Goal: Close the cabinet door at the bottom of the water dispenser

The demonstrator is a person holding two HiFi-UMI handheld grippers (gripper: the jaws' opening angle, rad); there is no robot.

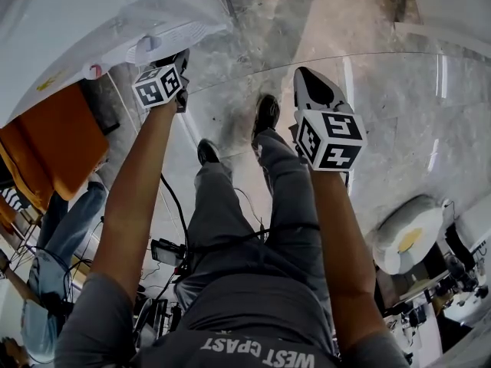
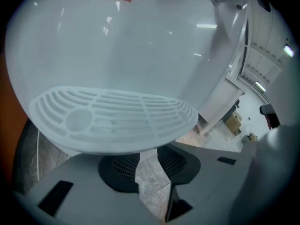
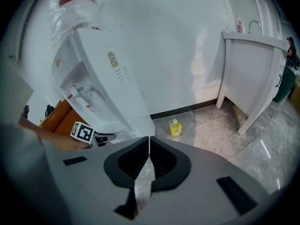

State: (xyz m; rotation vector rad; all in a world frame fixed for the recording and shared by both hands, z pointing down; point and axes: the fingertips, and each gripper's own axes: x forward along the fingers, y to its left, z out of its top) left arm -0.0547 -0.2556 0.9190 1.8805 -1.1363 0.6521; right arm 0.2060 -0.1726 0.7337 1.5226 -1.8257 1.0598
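The white water dispenser (image 1: pixel 92 21) stands at the upper left, its grilled drip tray (image 2: pixel 112 118) jutting out. I cannot make out the bottom cabinet door in any view. My left gripper (image 1: pixel 178 60) sits just under the drip tray. Its jaws stand apart, with only floor showing in the gap, and the tray hides their tips. In the left gripper view this gripper (image 2: pixel 149 156) fills the bottom of the picture. My right gripper (image 1: pixel 304 75) hangs over the floor to the right of the dispenser. Its jaws (image 3: pixel 149 139) meet with nothing between them.
A yellow bottle (image 3: pixel 175 128) stands on the marble floor by the wall. A white sink counter (image 3: pixel 248 69) is at the right. An orange piece of furniture (image 1: pixel 54 140) and a seated person's legs (image 1: pixel 65 221) are left of the dispenser. A round white stool (image 1: pixel 406 240) is at the right.
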